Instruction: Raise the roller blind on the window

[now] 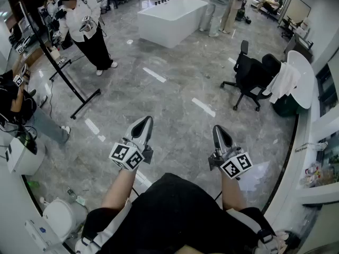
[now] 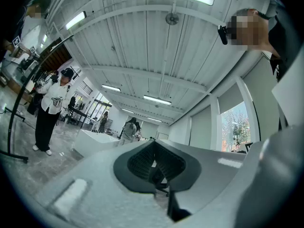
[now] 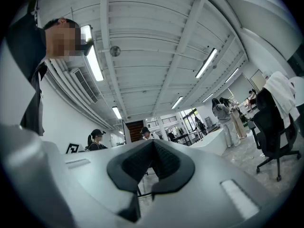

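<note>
Left grey two-jaw gripper (image 1: 145,121) and right grey two-jaw gripper (image 1: 219,130) are both closed and empty over the grey marble floor (image 1: 175,105). Likely the grey fabric roller blind (image 2: 232,99) sits far right, well apart from both. Risk: no cord in view, so a reach from here may miss.

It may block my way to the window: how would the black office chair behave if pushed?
The black office chair would probably roll rather than tip: it stands on a splayed star base on a smooth, glossy floor. The white cloth draped over its back looks loose and floppy, so it may slide off.
</note>
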A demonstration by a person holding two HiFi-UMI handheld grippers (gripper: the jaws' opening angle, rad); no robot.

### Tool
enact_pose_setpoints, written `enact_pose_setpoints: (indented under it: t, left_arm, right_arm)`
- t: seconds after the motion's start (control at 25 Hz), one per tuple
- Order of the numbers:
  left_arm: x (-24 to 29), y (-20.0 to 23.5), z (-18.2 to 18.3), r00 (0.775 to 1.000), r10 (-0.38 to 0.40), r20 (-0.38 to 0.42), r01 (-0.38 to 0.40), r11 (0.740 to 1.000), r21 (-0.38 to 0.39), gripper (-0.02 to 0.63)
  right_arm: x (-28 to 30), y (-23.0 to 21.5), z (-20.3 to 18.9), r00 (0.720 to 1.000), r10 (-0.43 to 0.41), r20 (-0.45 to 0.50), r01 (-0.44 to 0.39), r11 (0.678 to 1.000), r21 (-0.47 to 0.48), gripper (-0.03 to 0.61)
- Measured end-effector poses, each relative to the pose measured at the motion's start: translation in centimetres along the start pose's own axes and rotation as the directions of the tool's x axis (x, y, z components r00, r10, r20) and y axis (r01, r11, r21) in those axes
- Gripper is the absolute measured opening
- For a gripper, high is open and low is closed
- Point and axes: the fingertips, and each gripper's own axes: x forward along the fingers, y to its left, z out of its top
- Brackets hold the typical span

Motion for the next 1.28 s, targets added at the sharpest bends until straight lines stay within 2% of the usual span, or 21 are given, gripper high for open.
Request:
enact_pose_setpoints:
  t: [0.28,0.68,0.96,1.08,1.28]
  left_arm:
    - [0.1,-0.1,0.1,1.000,-0.012,-0.013,0.013,1.000,0.028,0.002]
    - [-0.5,-0.6,-0.4,0.998,-0.036,-0.045,0.037,0.999,0.017,0.002]
    - [1.2,-1.4,-1.4,0.990,-0.123,-0.067,0.123,0.992,-0.009,0.002]
    - [3.0,-3.5,-2.4,0.974,-0.211,-0.084,0.209,0.978,-0.029,0.002]
    - [6.6,-8.0,-4.7,0.912,-0.392,-0.123,0.385,0.920,-0.072,0.002]
  right_arm:
    - [0.1,0.4,-0.3,1.000,-0.005,-0.004,0.005,1.000,0.002,-0.002]
    - [-0.7,0.9,-1.0,0.999,-0.028,-0.019,0.029,0.999,0.022,-0.002]
    - [-2.5,1.0,-0.2,0.996,-0.083,0.012,0.083,0.997,0.002,0.000]
    - [-5.8,0.5,0.7,0.984,-0.171,0.044,0.172,0.985,-0.012,0.000]
    - [-11.8,-0.3,2.4,0.929,-0.353,0.111,0.359,0.932,-0.041,0.000]
